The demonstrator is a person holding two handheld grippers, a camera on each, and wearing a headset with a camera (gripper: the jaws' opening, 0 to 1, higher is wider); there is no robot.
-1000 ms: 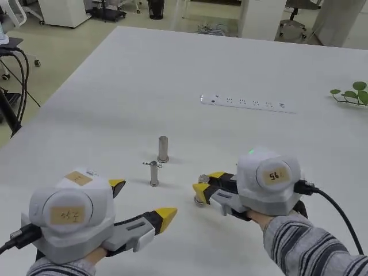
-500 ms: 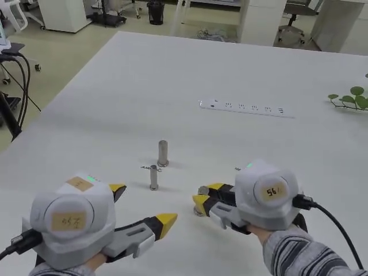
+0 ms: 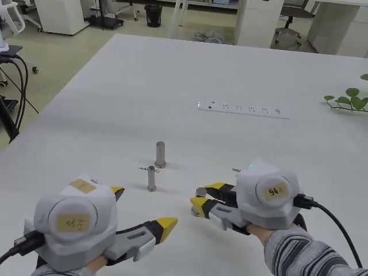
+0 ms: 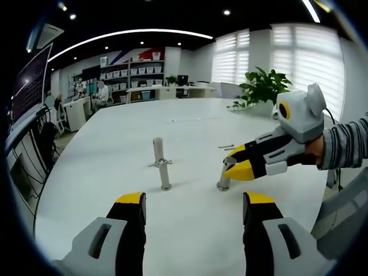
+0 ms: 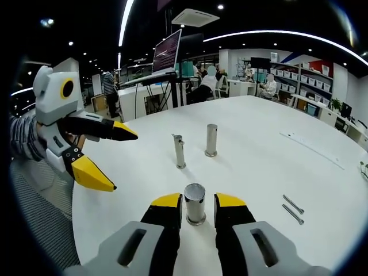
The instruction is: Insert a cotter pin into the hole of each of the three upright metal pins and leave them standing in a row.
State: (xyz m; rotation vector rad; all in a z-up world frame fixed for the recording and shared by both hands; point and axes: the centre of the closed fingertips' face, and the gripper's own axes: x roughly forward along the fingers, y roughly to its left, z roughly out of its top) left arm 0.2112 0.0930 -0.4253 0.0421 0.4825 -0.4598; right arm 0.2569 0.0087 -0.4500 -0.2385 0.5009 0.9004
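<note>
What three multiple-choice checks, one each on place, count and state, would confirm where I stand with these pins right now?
1. Where does the nearest metal pin stand?
A. between the right tongs
B. on the floor
C. lying flat at the far edge

2. How many cotter pins lie loose on the table?
A. none
B. two
C. five

3. How do the left tongs stand?
A. open and empty
B. shut on a cotter pin
C. shut on a metal pin

Key:
1 A, the yellow tips flank it in the right gripper view.
2 B, a pair lies side by side to the right of those tongs.
3 A, a wide gap with bare table between the tips.
</note>
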